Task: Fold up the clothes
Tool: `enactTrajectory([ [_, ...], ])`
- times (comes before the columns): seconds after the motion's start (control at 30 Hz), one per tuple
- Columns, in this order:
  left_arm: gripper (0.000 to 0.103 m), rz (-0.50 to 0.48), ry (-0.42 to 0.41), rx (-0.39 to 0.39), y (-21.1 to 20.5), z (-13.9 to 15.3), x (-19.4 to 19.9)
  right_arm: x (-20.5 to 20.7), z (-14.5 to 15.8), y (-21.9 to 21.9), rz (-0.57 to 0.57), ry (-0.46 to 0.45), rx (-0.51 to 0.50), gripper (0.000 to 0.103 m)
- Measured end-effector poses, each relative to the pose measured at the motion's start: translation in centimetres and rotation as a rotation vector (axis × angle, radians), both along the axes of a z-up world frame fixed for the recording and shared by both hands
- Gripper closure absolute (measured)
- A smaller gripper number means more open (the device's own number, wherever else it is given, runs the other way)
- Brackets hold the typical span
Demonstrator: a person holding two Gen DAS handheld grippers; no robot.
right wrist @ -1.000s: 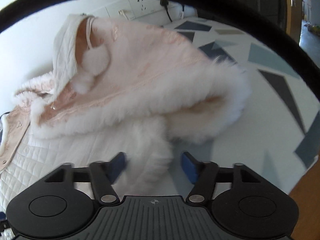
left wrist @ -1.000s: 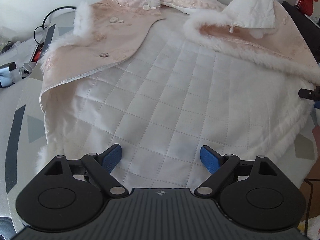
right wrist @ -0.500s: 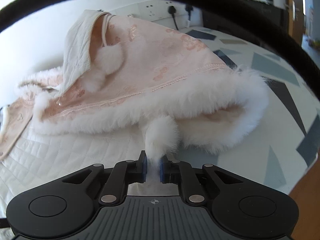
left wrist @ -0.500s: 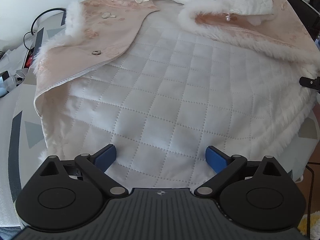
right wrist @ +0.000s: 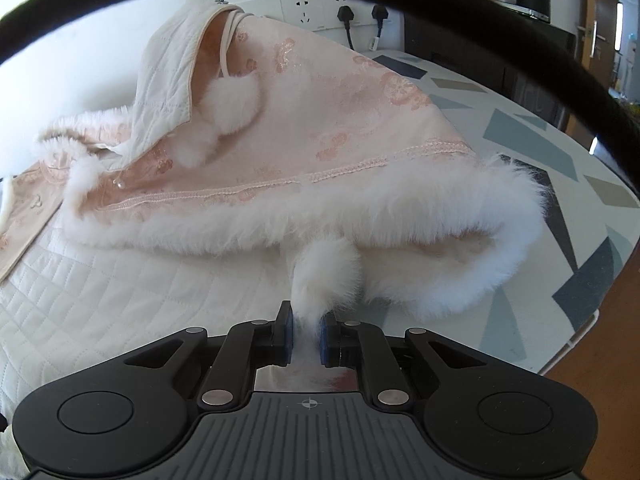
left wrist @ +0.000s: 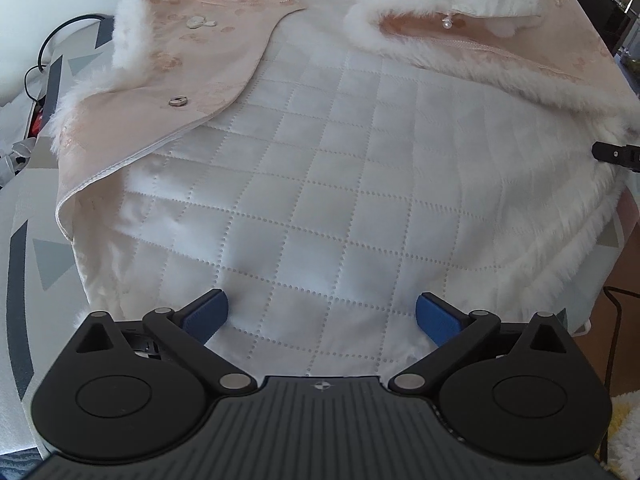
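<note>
A pink, fur-trimmed coat (left wrist: 320, 152) lies opened out on the desk (left wrist: 28, 216), its white quilted lining facing up. At the left, one pink front panel (left wrist: 192, 64) with buttons is folded over the lining. The left tool (left wrist: 322, 314) hovers over the lining's near hem, its blue pads (left wrist: 206, 314) spread wide and still opening, with nothing gripped between them. At the right, the right tool (right wrist: 306, 338) is clenched on a tuft of the white fur trim (right wrist: 324, 276) along the coat's other front edge.
</note>
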State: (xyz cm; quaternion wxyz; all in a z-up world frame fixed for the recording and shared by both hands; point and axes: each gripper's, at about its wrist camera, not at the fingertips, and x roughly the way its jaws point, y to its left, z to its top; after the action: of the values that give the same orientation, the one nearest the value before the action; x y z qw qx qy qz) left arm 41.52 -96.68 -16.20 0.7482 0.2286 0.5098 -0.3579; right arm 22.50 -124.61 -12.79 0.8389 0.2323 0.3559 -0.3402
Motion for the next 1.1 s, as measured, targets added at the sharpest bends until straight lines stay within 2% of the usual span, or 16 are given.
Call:
enactTrajectory([
  [0.13, 0.001, 0.001, 0.002, 0.004, 0.1, -0.3, 0.0, 0.7, 0.1, -0.4, -0.007, 0.004, 0.016, 0.091],
  [0.33, 0.0, 0.018, 0.004, 0.011, 0.0, -0.5, 0.8, 1.4, 1.1, -1.6, -0.036, -0.029, 0.075, 0.071],
  [0.47, 0.0, 0.029, 0.0, 0.019, -0.3, -0.6, 1.3, 1.6, 3.2, -1.4, -0.012, -0.033, 0.004, 0.054],
  [0.67, 0.0, 0.053, -0.017, 0.025, -0.8, -1.2, 1.6, 2.1, 5.0, -2.2, 0.001, -0.069, -0.028, 0.046],
  [0.73, 0.0, 0.064, -0.022, 0.023, -1.2, -1.6, 1.6, 2.5, 5.3, -2.6, 0.0, -0.075, -0.036, 0.036],
  [0.87, 0.0, 0.078, -0.024, 0.022, -1.4, -1.6, 1.5, 3.4, 5.8, -3.2, 0.0, -0.08, -0.065, 0.004],
  [0.9, 0.0, 0.08, -0.024, 0.022, -1.4, -1.6, 1.5, 3.6, 5.9, -3.2, 0.002, -0.081, -0.073, 0.001],
  [1.1, 0.0, 0.092, -0.025, 0.022, -1.2, -0.9, 0.3, 4.8, 5.6, -3.3, 0.017, -0.058, -0.082, 0.001],
])
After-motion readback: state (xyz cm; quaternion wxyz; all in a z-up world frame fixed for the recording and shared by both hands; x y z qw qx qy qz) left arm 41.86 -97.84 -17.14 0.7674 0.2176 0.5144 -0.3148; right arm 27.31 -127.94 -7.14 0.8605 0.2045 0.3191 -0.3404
